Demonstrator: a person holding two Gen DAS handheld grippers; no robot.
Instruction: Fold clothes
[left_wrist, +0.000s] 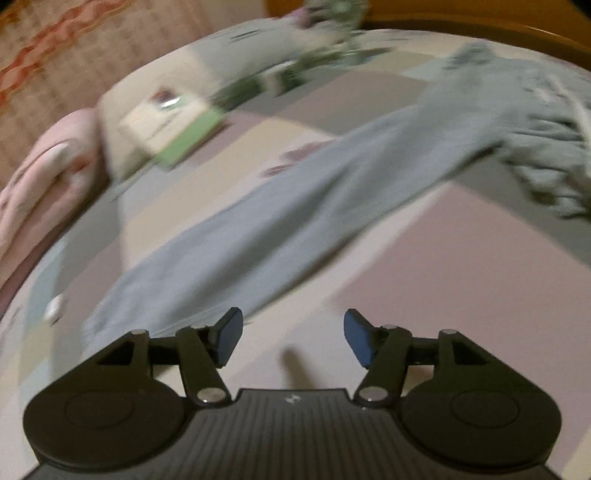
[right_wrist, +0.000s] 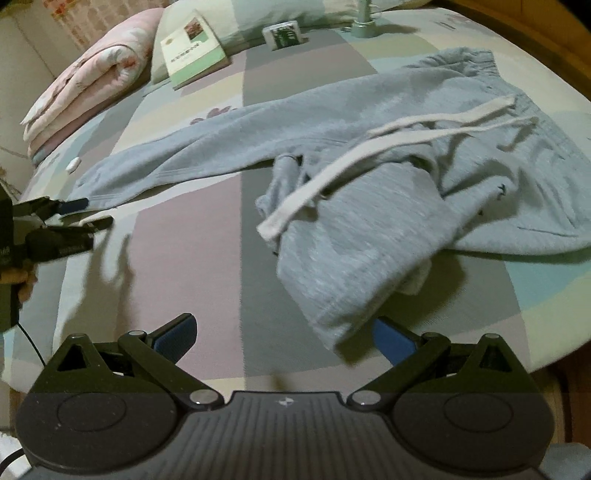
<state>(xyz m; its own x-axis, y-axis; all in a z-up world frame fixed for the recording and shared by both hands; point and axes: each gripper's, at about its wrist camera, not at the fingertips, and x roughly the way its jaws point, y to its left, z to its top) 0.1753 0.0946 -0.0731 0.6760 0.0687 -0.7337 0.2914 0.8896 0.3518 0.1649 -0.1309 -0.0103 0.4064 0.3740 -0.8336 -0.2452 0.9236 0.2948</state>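
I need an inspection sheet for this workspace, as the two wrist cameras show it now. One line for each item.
Surface: bed with a pastel patchwork cover.
Job's things: grey sweatpants, unfolded; one leg lies stretched out, the other is bunched and doubled over near the right gripper; the white drawstring is loose on top.
Clutter: book, folded pink blanket, small white object, small box.
Grippers: left gripper open, nothing between the pads, by the stretched leg's cuff; right gripper open, the bunched leg's hem at its right pad.
Cables: a dark cable hangs below the left gripper.
Surroundings: wooden bed frame; a grey metal post stands on the bed.
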